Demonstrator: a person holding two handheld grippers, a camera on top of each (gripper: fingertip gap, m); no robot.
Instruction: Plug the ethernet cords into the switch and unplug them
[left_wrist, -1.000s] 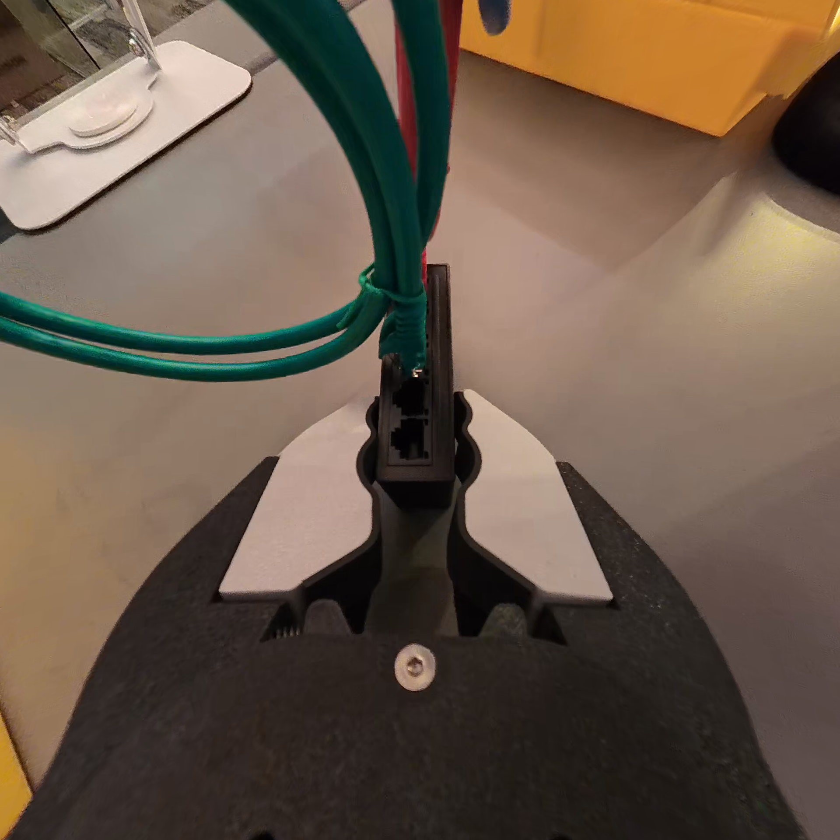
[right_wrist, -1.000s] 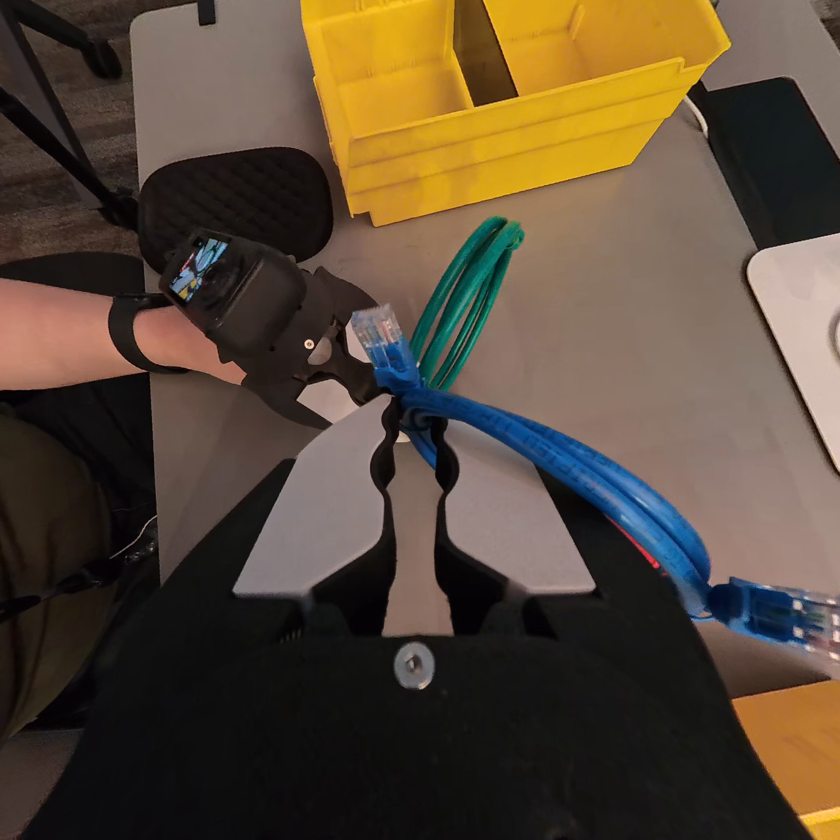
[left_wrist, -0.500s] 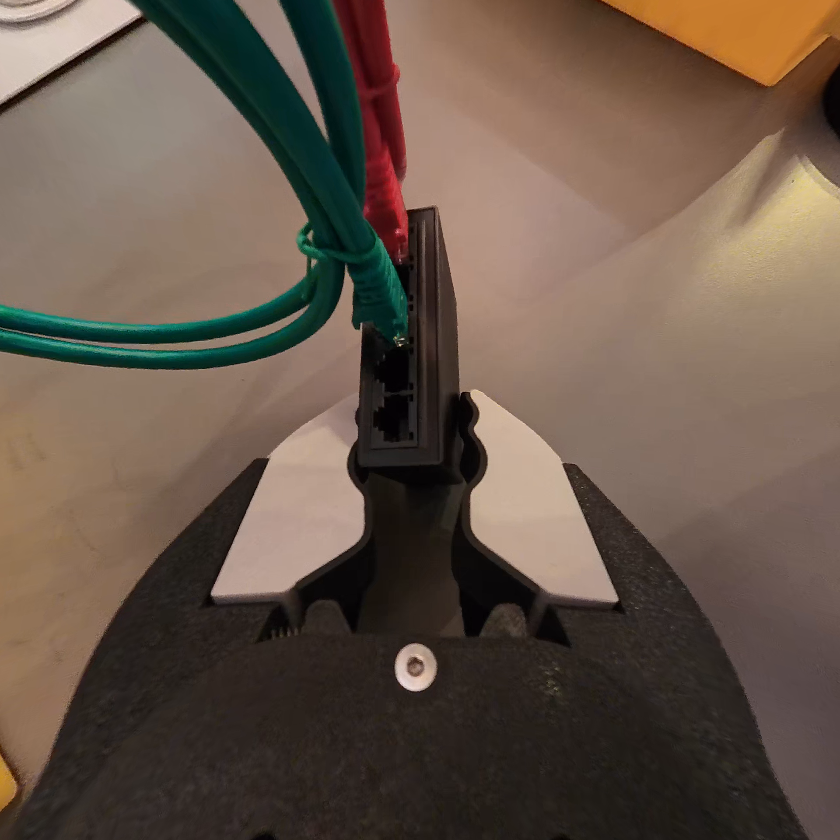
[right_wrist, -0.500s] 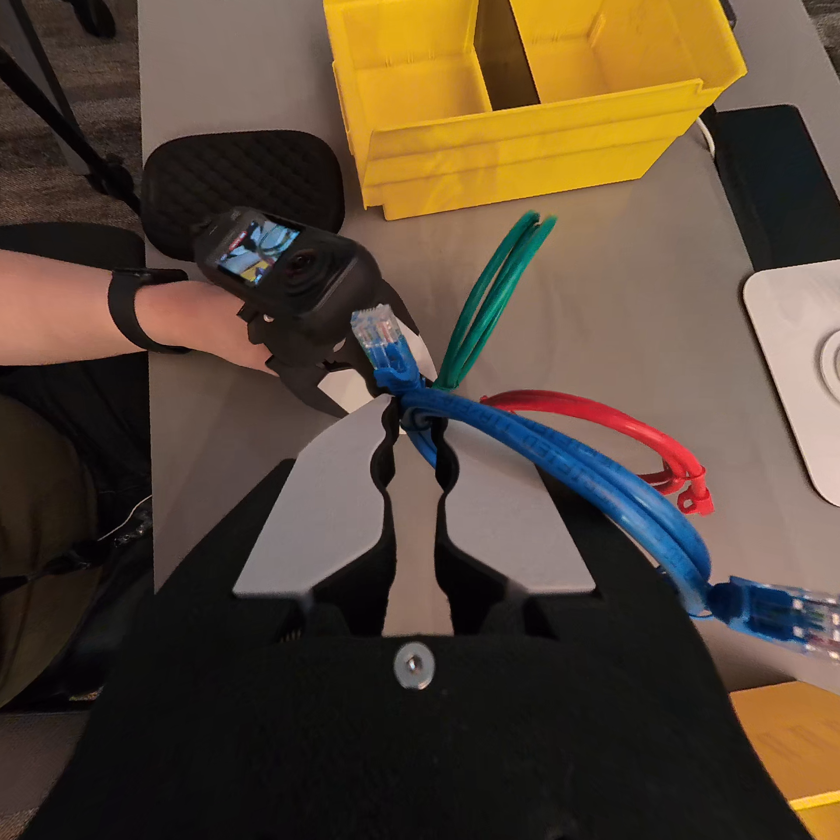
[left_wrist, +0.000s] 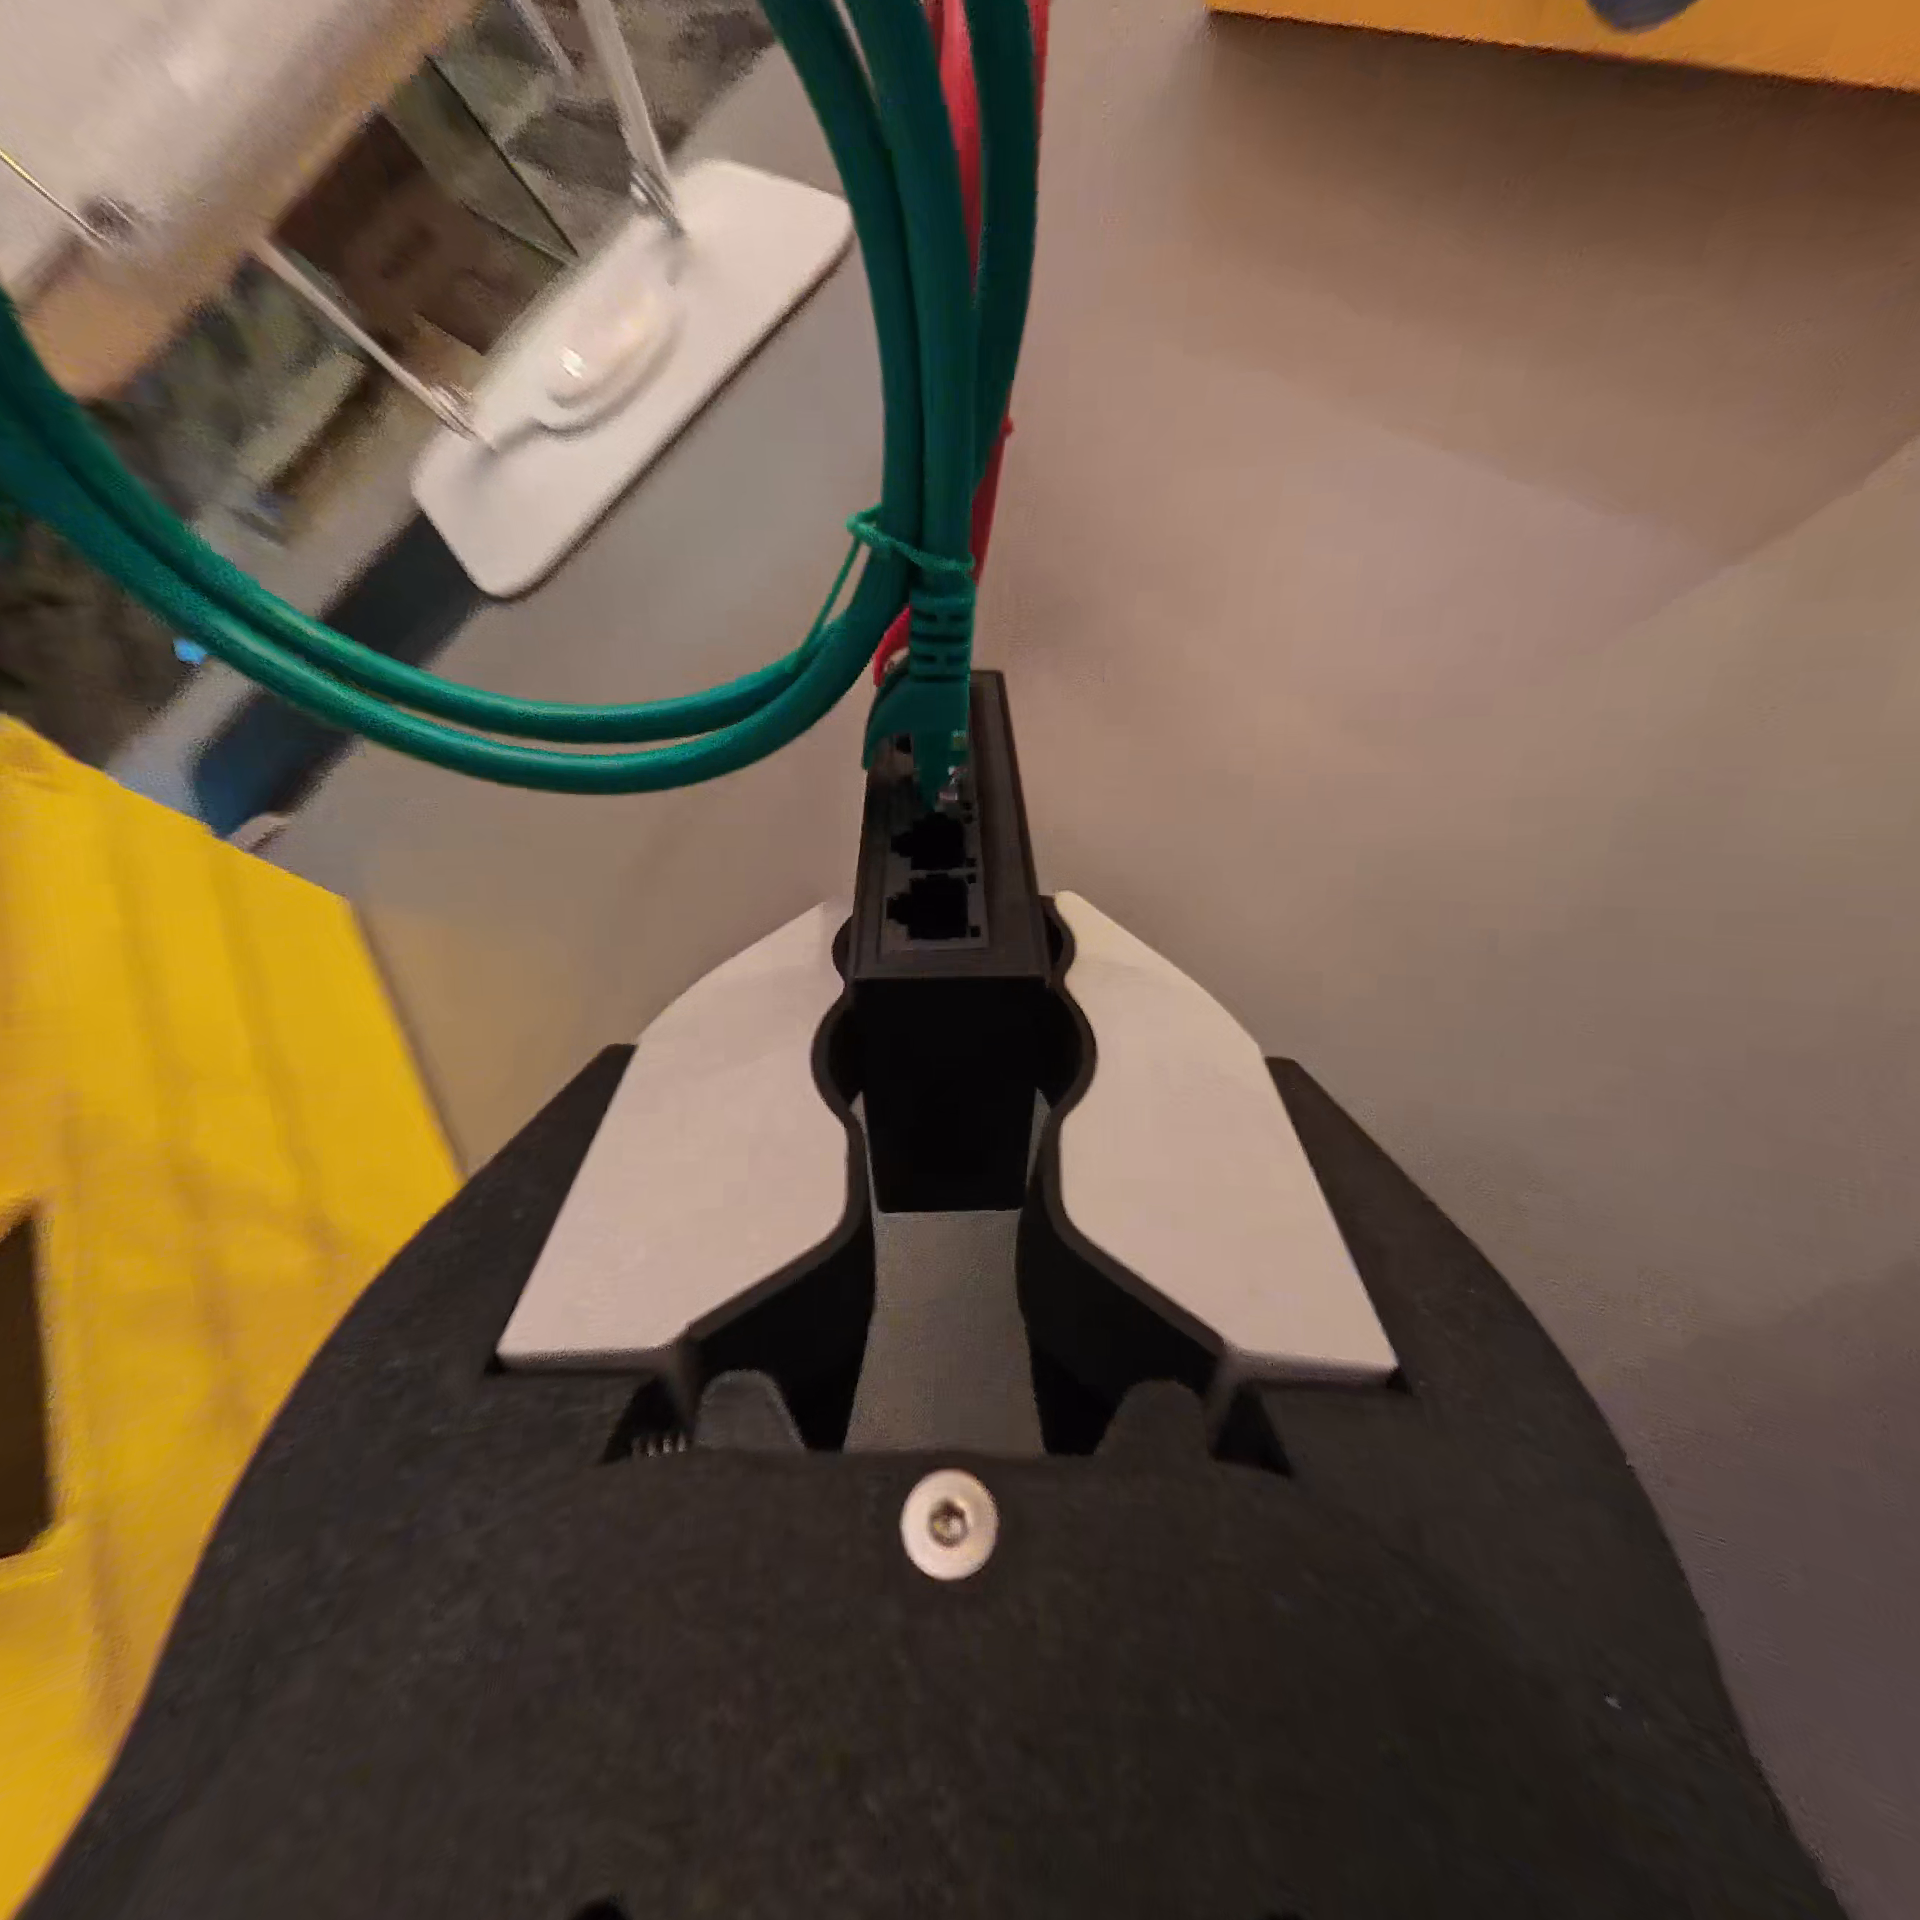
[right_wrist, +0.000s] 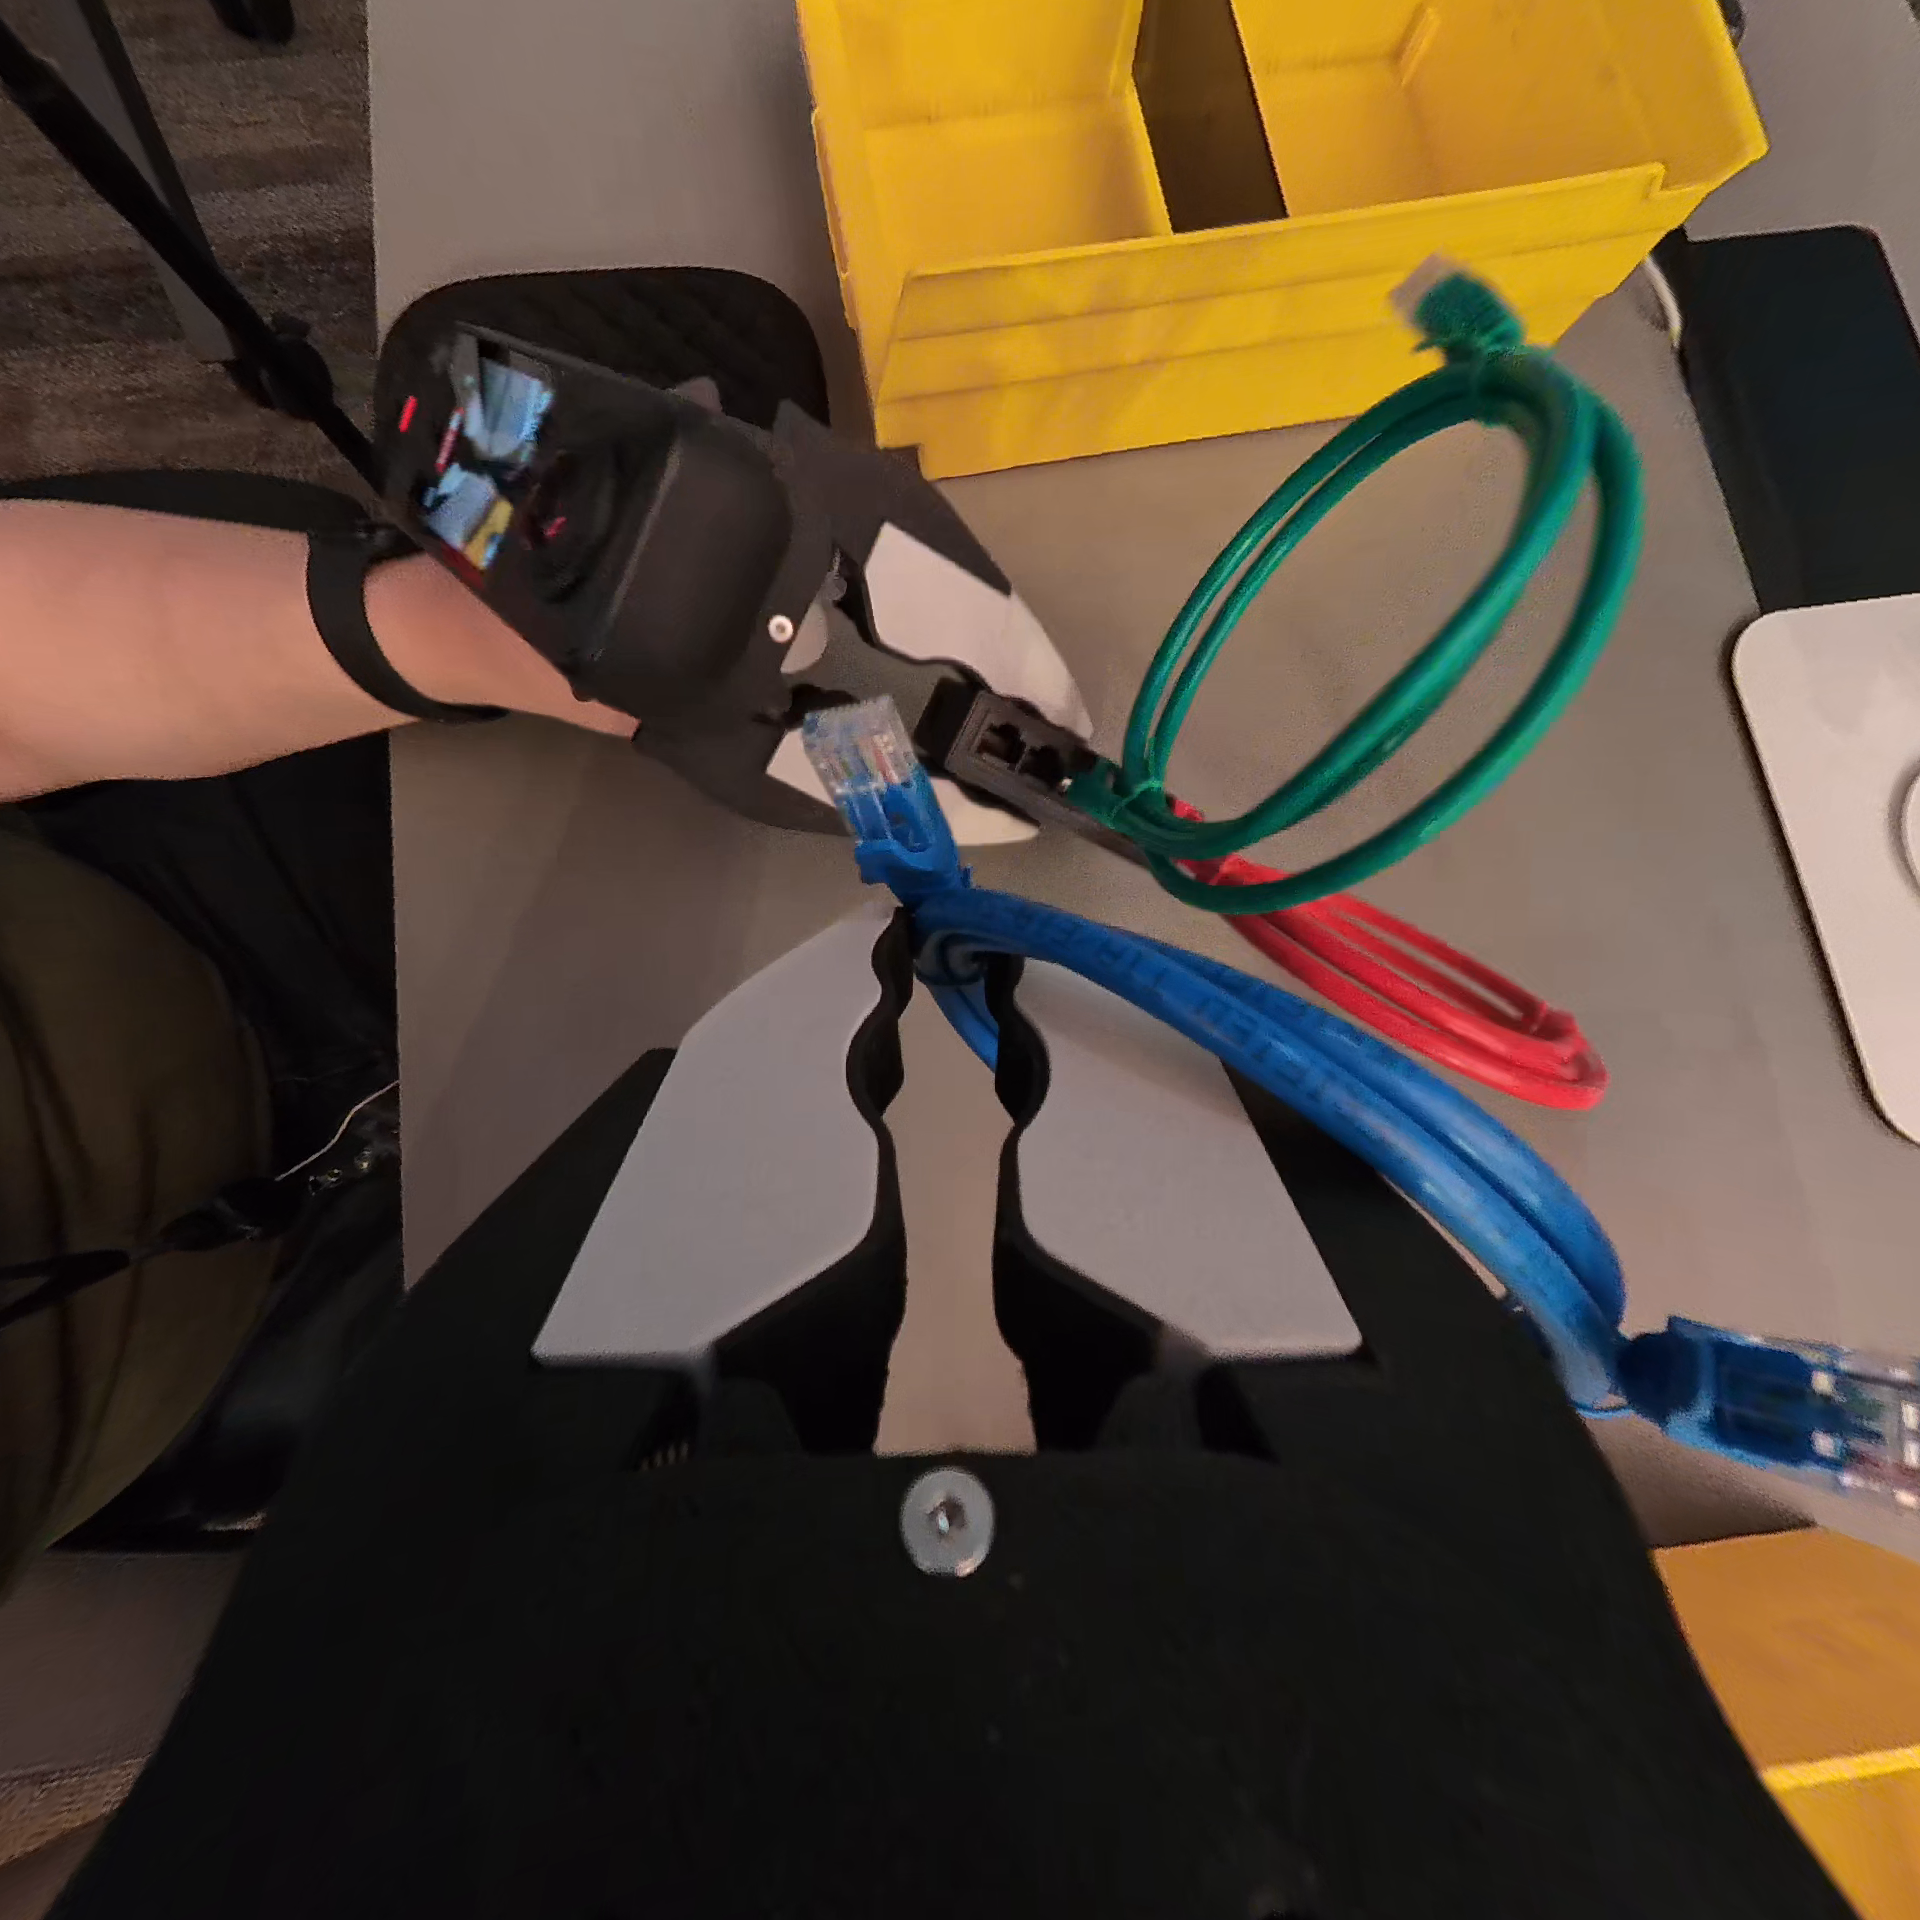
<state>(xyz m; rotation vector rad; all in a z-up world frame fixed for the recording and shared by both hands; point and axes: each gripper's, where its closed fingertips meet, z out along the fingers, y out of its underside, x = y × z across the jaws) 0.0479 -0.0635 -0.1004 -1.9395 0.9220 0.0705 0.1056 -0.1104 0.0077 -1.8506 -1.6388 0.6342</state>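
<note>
My left gripper (left_wrist: 948, 925) is shut on the near end of a black switch (left_wrist: 945, 831), held off the grey table. A green cord (left_wrist: 940, 665) and a red cord (left_wrist: 977, 488) are plugged into its far ports; two near ports are empty. In the right wrist view the left gripper (right_wrist: 1049, 774) holds the switch (right_wrist: 1003, 743), with the green cord (right_wrist: 1403, 644) looped in the air and the red cord (right_wrist: 1403, 987) lying on the table. My right gripper (right_wrist: 951, 935) is shut on a coiled blue cord (right_wrist: 1195, 997). Its clear plug (right_wrist: 868, 758) points up, close beside the switch's empty ports.
A yellow divided bin (right_wrist: 1247, 291) stands at the far side of the table. A white stand base (right_wrist: 1829, 831) is at the right and a black pad (right_wrist: 623, 312) at the far left. The blue cord's other plug (right_wrist: 1787, 1423) hangs at the right. A person's forearm (right_wrist: 156, 623) reaches in from the left. Spacing between my two grippers at the tips: around 12 cm.
My left gripper has swung the switch round, so its ports now show in the right wrist view. The green and red cords swung out to the right. The blue plug stays gripped.
</note>
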